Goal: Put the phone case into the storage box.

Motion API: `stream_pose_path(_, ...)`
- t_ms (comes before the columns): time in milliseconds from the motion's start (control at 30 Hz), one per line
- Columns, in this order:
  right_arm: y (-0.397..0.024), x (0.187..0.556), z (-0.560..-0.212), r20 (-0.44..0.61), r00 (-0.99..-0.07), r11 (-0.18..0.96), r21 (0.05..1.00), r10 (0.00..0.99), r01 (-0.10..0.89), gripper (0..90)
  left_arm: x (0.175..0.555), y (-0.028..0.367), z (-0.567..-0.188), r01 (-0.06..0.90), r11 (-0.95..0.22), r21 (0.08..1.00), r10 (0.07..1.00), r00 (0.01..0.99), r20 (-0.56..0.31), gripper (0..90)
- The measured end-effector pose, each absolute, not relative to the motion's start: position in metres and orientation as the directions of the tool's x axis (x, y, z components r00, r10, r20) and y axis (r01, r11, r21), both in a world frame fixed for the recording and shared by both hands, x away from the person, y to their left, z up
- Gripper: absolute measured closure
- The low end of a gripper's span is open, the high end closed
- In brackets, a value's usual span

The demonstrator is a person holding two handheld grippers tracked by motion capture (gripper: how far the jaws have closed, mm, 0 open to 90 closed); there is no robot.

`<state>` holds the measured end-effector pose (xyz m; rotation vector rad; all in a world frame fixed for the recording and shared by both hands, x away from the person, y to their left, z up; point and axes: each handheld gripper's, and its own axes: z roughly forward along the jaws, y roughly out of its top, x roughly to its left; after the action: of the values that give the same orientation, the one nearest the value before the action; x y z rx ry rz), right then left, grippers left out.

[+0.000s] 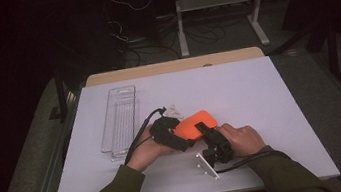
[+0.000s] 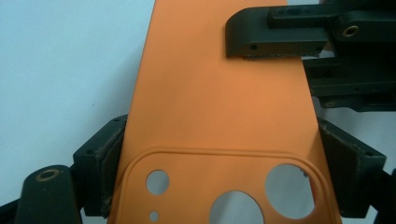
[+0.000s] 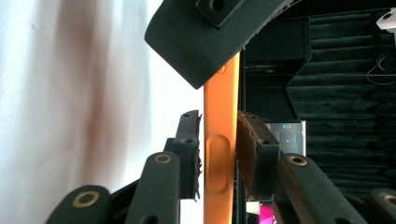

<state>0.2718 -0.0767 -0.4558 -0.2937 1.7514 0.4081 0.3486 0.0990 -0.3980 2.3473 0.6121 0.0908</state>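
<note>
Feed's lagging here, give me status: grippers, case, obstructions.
Left gripper clamps phone case across its width. Right gripper pinches its edge. Clear tray sits apart, nothing blocking.

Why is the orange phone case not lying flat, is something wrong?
Nothing looks broken. The orange phone case is simply held tilted above the table, clamped across its width by the left gripper and on its edge by the right gripper.

No text, label, brand, number or sign can be read on anything here.
</note>
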Motion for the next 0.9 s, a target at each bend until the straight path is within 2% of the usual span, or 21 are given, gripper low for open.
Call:
stream_pose_path(267, -0.0772, 0.2716, -0.4553, -0.978, -0.21, 0.905, 0.103, 0.015, -0.414, 73.7, 0.3492, 0.0999, -0.3971, 0.395, -0.656, 0.643, 0.443, 0.891, -0.096, 15.2)
stream_pose_path(900, -0.0765, 0.2705, -0.4543, -0.982, -0.187, 0.907, 0.098, 0.022, -0.41, 80.3, 0.35, 0.1002, -0.3981, 0.431, -0.608, 0.666, 0.451, 0.879, -0.156, 14.7)
